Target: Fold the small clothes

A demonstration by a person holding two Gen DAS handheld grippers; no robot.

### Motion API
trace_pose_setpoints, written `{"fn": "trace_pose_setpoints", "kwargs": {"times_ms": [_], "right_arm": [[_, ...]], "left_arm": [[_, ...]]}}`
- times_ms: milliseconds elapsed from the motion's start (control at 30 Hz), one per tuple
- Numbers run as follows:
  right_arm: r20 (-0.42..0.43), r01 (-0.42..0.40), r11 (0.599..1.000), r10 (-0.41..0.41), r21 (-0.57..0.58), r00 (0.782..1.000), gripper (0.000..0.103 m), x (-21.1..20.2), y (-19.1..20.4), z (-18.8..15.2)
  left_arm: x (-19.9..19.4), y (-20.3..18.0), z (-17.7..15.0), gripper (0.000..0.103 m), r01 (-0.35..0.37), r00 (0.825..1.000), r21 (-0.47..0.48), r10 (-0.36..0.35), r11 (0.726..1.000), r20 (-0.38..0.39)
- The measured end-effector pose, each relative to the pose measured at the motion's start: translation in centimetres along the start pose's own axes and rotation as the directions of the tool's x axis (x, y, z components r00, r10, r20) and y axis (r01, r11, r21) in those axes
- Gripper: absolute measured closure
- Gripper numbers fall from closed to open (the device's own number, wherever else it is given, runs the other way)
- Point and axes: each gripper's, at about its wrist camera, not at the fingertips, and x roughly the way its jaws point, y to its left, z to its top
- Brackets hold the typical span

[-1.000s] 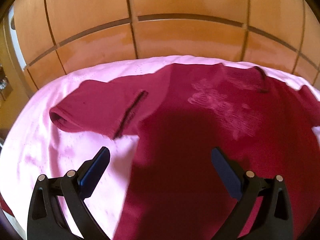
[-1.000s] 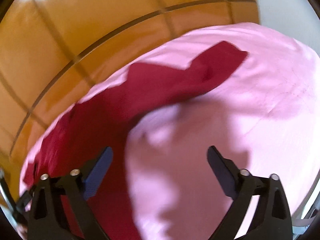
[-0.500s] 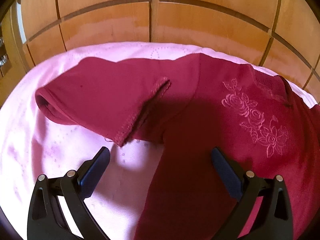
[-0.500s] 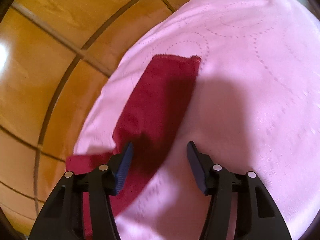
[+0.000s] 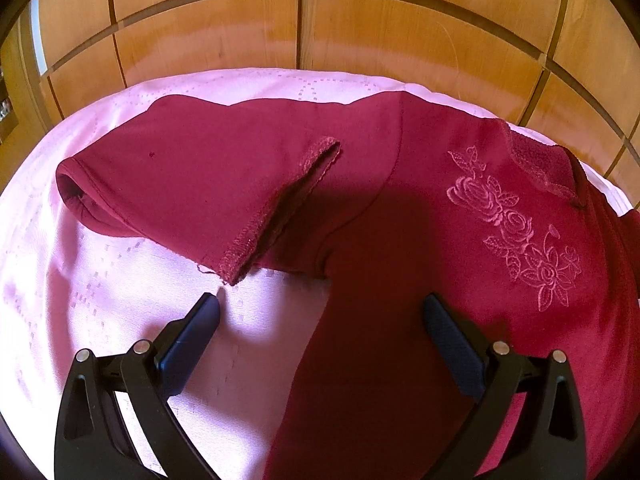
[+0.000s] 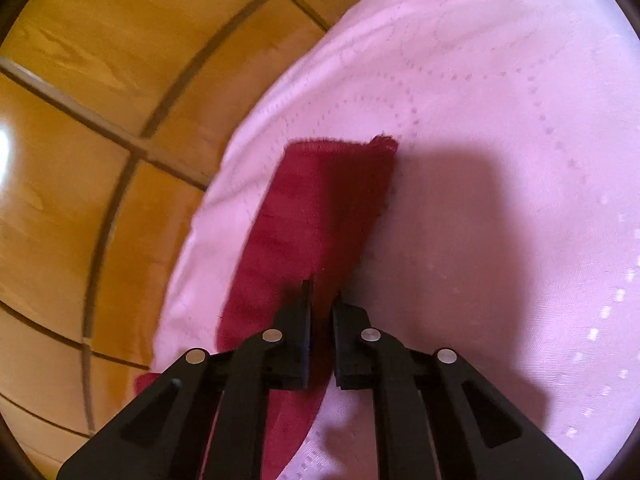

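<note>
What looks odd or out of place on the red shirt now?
The left sleeve of the shirt is doubled back on itself, showing its inner seam; a loose thread hangs off it. Nothing else stands out.

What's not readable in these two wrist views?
- Left wrist: the maroon embroidered shirt has its hem and far sleeve cut off by the frame edge; the open left gripper covers the near part.
- Right wrist: whether the right gripper actually pinches the maroon sleeve is hidden between near-shut fingers.
</note>
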Motion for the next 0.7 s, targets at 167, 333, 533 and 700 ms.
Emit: {"fn": "trace_pose_setpoints", "kwargs": {"times_ms": [167, 333, 533, 700], "right_arm": [[0.102, 0.013, 0.999, -0.008, -0.053, 0.995, 0.096, -4.0, -0.4, 0.2], [0.096, 0.063, 0.998, -0.066, 0.030, 0.993, 0.096, -5.7, -3.6, -0.1], [0.061, 0.014, 0.998, -0.018, 0.058, 0.998, 0.065, -5.5, -5.1, -1.0], [0.076, -0.041, 0.998, 0.038, 0.039, 0.996, 0.017, -4.4, -3.1, -0.4]], "left_arm": [[0.1, 0.1, 0.0, 0.002, -0.002, 1.000, 0.002, 0.002, 1.000, 0.000], [0.1, 0.1, 0.0, 0.002, -0.003, 1.000, 0.002, 0.003, 1.000, 0.000], [0.0, 0.2, -0.1, 0.002, 0.000, 1.000, 0.001, 0.000, 1.000, 0.000], [0.0, 0.2, -0.1, 0.002, 0.000, 1.000, 0.001, 0.000, 1.000, 0.000]]}}
